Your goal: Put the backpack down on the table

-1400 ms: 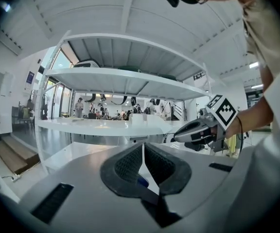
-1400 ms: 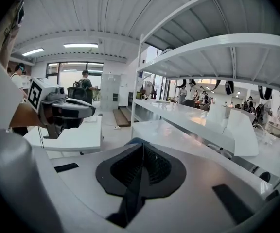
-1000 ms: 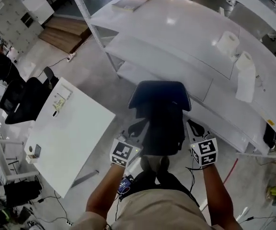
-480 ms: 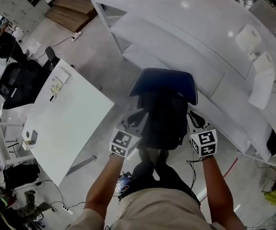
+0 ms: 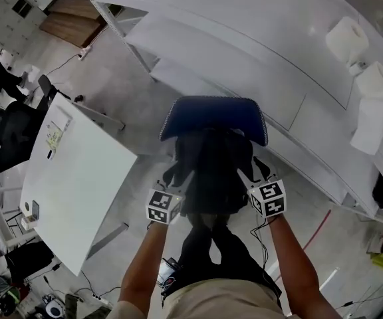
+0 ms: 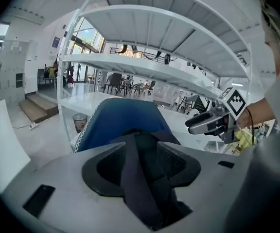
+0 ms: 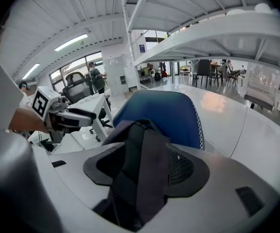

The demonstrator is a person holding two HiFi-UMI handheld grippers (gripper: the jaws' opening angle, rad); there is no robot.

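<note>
Backpack (image 5: 213, 161) is over the floor, just short of the counter's (image 5: 245, 38) near edge. Left hand-held gripper (image 5: 179, 177) and right hand-held gripper (image 5: 253, 172): jaws have just been opening, now released, a strap (image 6: 142, 188) between each pair. Judged best to re-clench on the straps and carry past the edge before letting go.

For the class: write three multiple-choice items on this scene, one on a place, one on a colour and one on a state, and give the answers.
1. Where are the paper rolls?
A: on the long table, at the right. B: on the floor. C: in a box.
2. What colour is the backpack at its top?
A: red. B: blue. C: yellow.
3. How do the left tongs stand?
A: shut on a roll. B: jaws apart, strap between. C: shut, empty.

Answers:
1 A: the head view shows both rolls on the tabletop.
2 B: the top shows blue in every view.
3 B: the jaws have just been opening, and the strap runs through the gap.
</note>
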